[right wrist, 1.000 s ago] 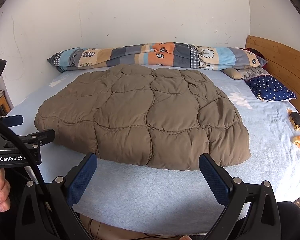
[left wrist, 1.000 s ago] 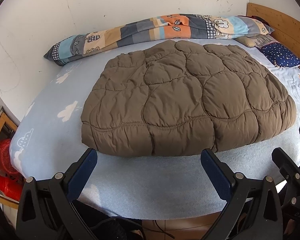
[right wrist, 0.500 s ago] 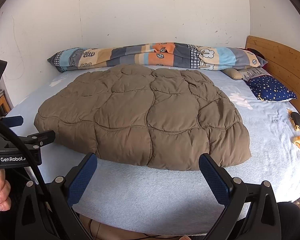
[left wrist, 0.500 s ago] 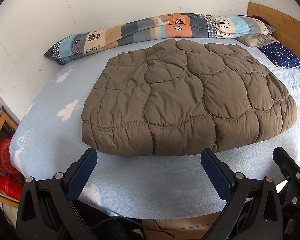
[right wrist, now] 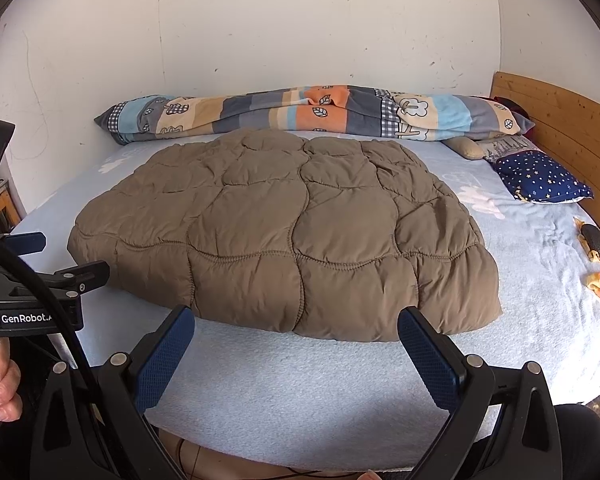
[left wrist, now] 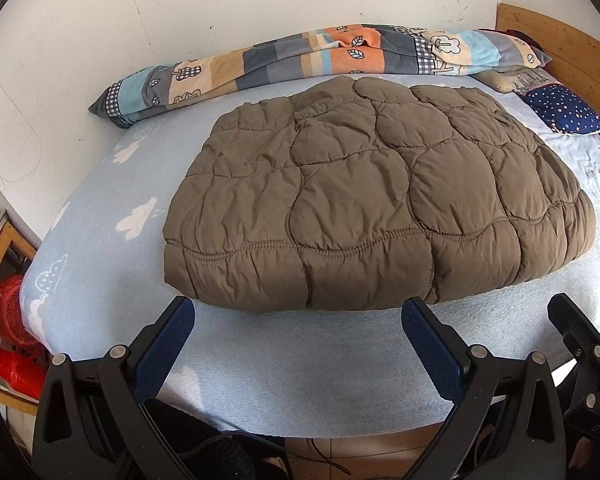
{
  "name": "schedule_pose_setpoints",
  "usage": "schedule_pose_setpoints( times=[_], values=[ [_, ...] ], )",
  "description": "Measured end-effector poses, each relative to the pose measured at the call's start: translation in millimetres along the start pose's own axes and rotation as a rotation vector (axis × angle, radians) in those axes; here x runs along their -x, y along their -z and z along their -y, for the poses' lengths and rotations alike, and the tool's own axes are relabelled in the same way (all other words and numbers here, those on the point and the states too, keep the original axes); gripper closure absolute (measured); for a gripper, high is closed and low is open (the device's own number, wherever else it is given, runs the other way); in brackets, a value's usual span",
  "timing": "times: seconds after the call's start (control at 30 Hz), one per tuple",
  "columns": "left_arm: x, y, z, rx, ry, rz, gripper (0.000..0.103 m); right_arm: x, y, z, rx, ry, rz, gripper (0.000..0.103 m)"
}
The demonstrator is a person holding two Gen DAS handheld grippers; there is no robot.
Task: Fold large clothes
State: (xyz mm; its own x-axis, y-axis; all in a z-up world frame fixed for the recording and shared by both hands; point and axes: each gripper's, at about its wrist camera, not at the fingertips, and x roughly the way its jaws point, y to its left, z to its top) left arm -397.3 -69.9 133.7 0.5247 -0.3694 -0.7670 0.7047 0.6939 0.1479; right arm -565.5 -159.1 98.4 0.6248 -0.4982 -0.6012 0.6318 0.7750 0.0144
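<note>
A bed with a pale blue cloud-print sheet fills both views, giving a broad flat surface for folding. On its middle lies the brown quilted padded garment, spread flat with its near hem parallel to the bed's near edge, so both near corners are within reach. Along the far wall sits a rolled patchwork blanket, and a navy starred pillow rests by the wooden headboard, both clear of the garment. The left gripper hovers just short of the near hem, jaws spread wide and empty. The right gripper is likewise released and holding nothing, poised near the hem, probably for a first grasp.
</note>
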Motion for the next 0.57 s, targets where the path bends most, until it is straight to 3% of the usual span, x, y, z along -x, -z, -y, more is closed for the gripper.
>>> schedule_pose_setpoints(
  times=[0.57],
  values=[
    [1.7,1.2,-2.2,0.003,-0.01,-0.006,0.0,3.2,-0.5,2.9,0.0,-0.006,0.005,0.0]
  ],
)
